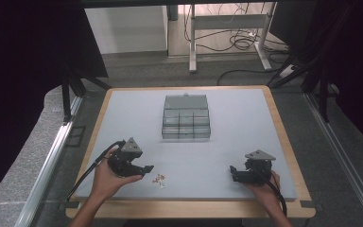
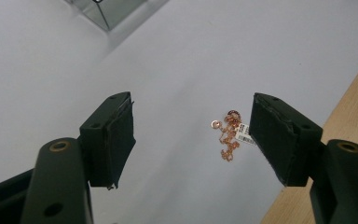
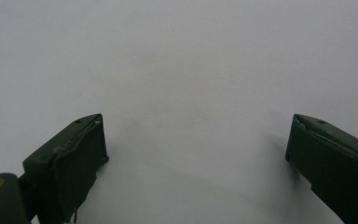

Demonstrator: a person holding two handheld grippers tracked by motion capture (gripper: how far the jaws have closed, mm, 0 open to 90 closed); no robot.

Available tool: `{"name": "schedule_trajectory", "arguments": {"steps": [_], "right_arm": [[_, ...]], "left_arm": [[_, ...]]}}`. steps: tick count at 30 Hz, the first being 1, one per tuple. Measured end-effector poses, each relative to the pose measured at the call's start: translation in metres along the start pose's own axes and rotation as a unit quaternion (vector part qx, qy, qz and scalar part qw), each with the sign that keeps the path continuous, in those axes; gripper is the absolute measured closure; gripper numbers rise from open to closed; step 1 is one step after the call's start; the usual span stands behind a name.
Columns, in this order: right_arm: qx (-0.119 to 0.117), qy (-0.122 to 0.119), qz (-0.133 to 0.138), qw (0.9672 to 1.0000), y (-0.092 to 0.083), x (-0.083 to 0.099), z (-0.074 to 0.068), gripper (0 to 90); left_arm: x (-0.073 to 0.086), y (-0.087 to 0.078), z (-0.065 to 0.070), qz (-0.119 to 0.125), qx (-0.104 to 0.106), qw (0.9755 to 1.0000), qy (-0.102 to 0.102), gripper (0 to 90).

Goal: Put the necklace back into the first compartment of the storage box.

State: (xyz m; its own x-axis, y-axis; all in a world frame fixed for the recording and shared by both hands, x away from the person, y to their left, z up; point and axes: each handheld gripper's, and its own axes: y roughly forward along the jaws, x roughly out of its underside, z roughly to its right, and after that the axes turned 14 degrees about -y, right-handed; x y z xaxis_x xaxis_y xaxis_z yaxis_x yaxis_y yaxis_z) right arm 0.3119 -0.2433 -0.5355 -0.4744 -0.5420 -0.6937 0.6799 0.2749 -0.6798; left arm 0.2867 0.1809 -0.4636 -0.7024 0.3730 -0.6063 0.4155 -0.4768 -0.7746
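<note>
Two grippers sat low over the grey table [image 1: 246, 127]. Left gripper [image 1: 146, 169] had its jaws wide apart, aimed at a thin chain [image 2: 229, 136] lying just ahead near the front edge. Light, limp and snag-prone, I judged; best pinched at its bunched middle. Right gripper [image 1: 232, 171] rested idle, jaws also spread.

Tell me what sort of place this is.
Probably a lab or recording bay: a grey-topped table framed by black curtains, a bare desk frame with loose cables on the floor behind.
</note>
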Motion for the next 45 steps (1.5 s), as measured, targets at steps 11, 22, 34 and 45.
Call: {"name": "schedule_trajectory", "arguments": {"steps": [11, 22, 34, 45], "right_arm": [[-0.001, 0.0, 0.001, 1.0, 0.0, 0.0, 0.0, 4.4], [-0.001, 0.0, 0.0, 1.0, 0.0, 0.0, 0.0, 4.4], [-0.001, -0.001, 0.001, 1.0, 0.0, 0.0, 0.0, 4.4], [0.0, -0.001, 0.001, 1.0, 0.0, 0.0, 0.0, 4.4]], "left_arm": [[-0.002, 0.033, 0.006, -0.044, 0.013, 0.999, 0.0, 33.1], [-0.002, 0.053, 0.015, -0.08, 0.013, 0.9967, 0.008, 41.1], [-0.004, 0.067, 0.021, -0.103, 0.014, 0.9945, 0.014, 47.1], [0.001, 0.073, 0.026, -0.112, 0.007, 0.9934, 0.026, 50.8]]}}
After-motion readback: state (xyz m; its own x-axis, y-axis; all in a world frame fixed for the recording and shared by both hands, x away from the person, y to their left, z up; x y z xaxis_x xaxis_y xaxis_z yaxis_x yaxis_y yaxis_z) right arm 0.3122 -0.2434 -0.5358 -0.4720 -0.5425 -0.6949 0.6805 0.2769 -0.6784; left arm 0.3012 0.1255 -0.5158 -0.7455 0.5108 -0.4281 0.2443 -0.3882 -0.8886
